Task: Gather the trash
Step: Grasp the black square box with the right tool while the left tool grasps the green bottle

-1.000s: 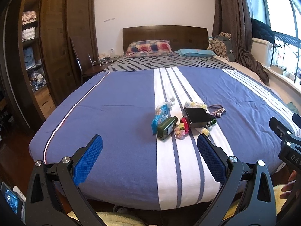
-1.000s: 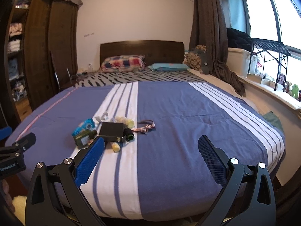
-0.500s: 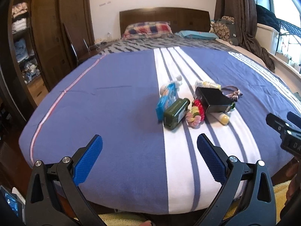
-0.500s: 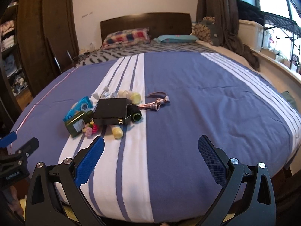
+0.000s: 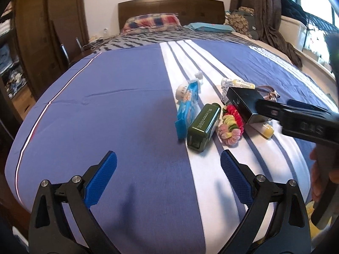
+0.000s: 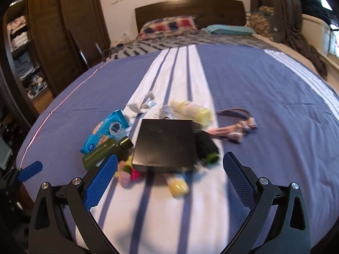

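Note:
A pile of items lies on the bed's white stripe: a black box, a dark green bottle, a blue wipes packet, a pink and yellow scrunchie, small yellow bottles, crumpled wrappers and a pink ribbon band. My left gripper is open and empty, short of the green bottle. My right gripper is open and empty, just in front of the black box.
The bed has a blue and white striped cover, with pillows at the wooden headboard. A dark wardrobe and a chair stand on the left. Curtains and a window sill are on the right.
Both grippers have moved forward over the bed's foot toward the pile. The right gripper now reaches in over the black box as seen from the left wrist view.

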